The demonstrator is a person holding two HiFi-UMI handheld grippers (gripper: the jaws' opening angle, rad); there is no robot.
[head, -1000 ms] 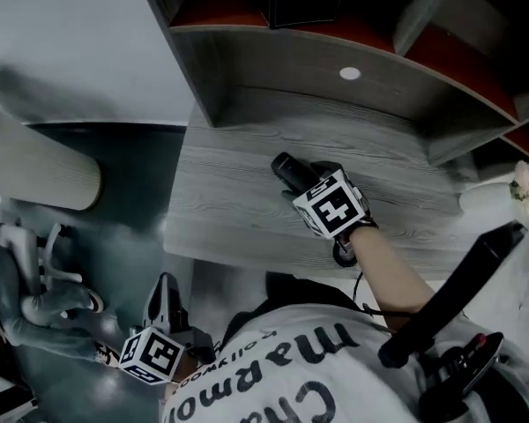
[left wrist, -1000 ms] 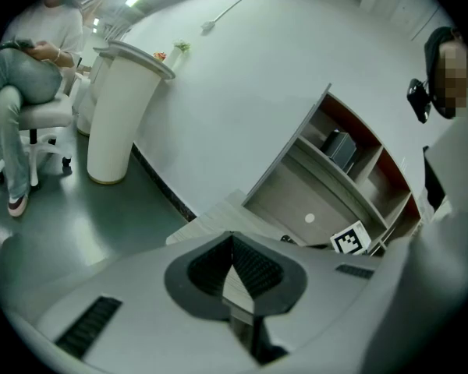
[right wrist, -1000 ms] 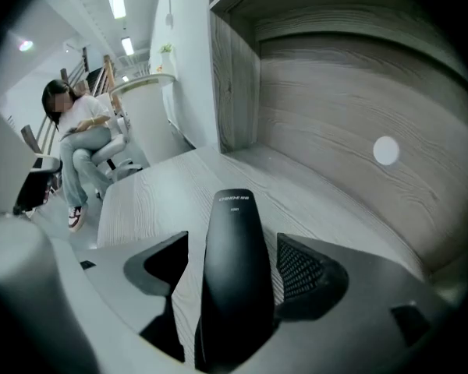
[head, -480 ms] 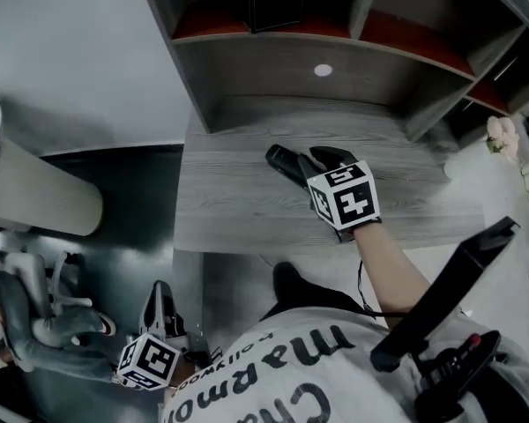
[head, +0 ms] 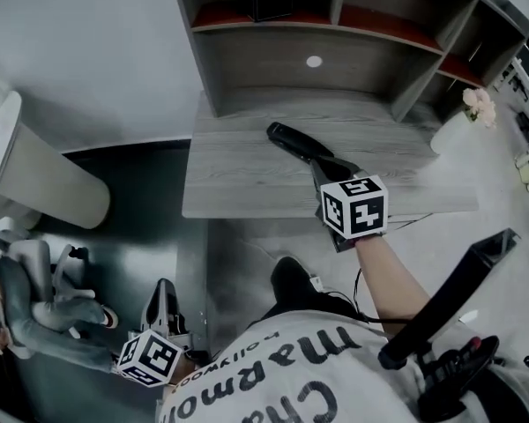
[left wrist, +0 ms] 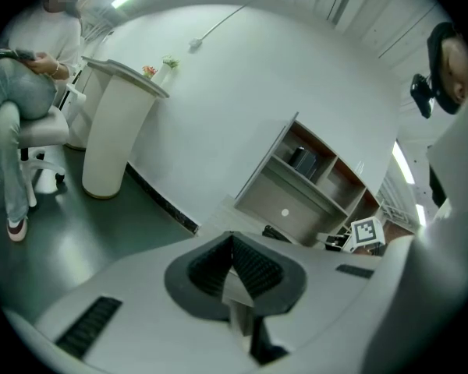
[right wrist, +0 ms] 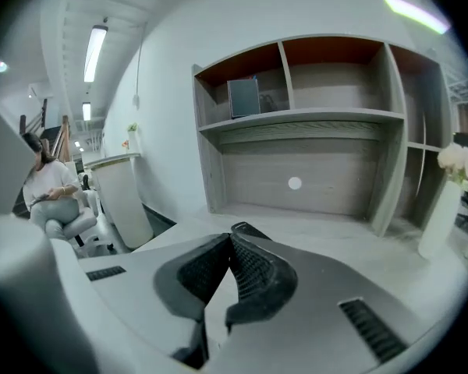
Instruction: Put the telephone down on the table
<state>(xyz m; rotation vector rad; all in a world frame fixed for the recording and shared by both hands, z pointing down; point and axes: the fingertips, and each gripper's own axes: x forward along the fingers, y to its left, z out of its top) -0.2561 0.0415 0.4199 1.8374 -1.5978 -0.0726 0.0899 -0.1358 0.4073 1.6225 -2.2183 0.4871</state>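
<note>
Black and slim, one telephone [head: 291, 139] lies flat across the middle of the single grey wood table [head: 238, 179], slanting from upper left to lower right. There are two grippers. The right gripper [head: 317, 164] sits just beside the phone's lower-right end, its jaws pressed together with nothing between them. In the right gripper view the handset's end shows just past the closed tips. The left gripper [head: 164, 291] hangs off the table at the lower left of the head view, and its jaws also meet, empty. Above the table stands one shelf unit [head: 264, 51]. One white vase of flowers [head: 454, 129] stands at the right, and one person [head: 35, 311] sits at the far left.

A second ago the right gripper lay over the handset and hid most of it. Its jaws have just been closing on nothing, and it now sits nearer the table's front edge, leaving the phone uncovered.
</note>
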